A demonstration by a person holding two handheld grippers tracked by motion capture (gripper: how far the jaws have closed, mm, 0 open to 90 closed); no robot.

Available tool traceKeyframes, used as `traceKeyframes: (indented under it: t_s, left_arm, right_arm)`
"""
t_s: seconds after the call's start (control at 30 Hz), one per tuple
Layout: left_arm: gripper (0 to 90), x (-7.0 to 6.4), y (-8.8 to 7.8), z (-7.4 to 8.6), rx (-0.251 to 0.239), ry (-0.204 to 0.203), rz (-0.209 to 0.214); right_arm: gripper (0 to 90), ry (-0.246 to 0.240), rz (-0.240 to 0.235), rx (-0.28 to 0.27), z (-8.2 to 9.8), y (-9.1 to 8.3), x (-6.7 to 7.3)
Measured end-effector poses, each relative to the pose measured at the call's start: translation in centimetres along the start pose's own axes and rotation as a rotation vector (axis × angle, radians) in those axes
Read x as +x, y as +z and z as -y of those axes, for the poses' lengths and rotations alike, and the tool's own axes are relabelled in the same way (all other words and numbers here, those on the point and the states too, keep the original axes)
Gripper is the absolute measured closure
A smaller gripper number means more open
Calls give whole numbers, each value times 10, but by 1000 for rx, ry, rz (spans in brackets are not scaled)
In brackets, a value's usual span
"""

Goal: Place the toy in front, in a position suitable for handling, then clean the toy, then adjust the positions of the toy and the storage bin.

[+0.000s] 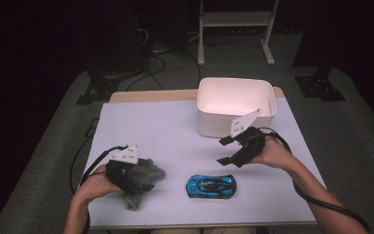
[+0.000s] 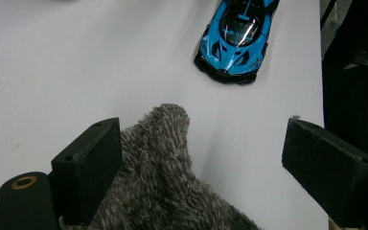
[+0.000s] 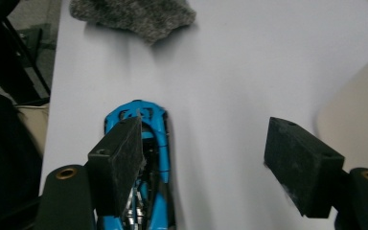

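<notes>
Grippers both open, nothing held. High view: left gripper (image 1: 135,181) over grey fuzzy cloth (image 1: 148,171) at 8 o'clock; blue toy car (image 1: 210,185) at 6; right gripper (image 1: 230,151) above it; white bin (image 1: 235,106) at 1. Left gripper view: jaws wide, cloth (image 2: 165,177) between them, unpinched. Right gripper view: jaws wide above car (image 3: 141,143). Likely next: close on cloth, carry to bin.

Looks like I'm in a lab-style recording setup: dark room, white-topped table (image 1: 165,126) on grey carpet (image 1: 321,131), black stand feet (image 1: 320,87) far left and right, loose cables (image 1: 151,66) and a white metal frame (image 1: 236,29) at the far end.
</notes>
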State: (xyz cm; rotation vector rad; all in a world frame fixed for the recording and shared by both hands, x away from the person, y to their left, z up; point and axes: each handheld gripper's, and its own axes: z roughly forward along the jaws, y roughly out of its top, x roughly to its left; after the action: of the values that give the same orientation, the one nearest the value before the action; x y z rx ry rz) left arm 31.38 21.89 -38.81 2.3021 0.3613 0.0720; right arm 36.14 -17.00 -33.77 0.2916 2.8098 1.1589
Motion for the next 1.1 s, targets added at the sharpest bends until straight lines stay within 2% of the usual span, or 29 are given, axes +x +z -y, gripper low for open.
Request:
traceKeyframes:
  t_s: [0.1, 0.13, 0.23, 0.27, 0.43, 0.63, 0.8, 1.1]
  left_arm:
    - [115, 0, -1, 0, -1, -2, -5]
    - [107, 1, -2, 1, 5, -5, -10]
    - [104, 1, -2, 1, 12, -8, -12]
    - [104, 1, -2, 2, 14, -9, -11]
    - [104, 1, -3, 2, 16, -15, -10]
    - [104, 0, -6, 1, 13, -4, -14]
    - [104, -1, -7, 0, 4, -1, -18]
    - [103, 1, -6, 3, 7, -15, -15]
  right_arm:
    - [273, 0, 2, -5, -7, -6, -4]
    - [274, -7, 7, -4, -14, -11, -9]
    - [274, -8, 5, 5, -18, -13, -14]
    - [273, -9, 10, 16, -23, -14, -21]
    - [263, 1, 15, 26, -28, -16, -28]
    - [262, -18, 30, 25, -35, -23, -36]
    - [262, -15, 61, 40, -42, -29, -54]
    - [263, 0, 94, 80, -45, -23, -77]
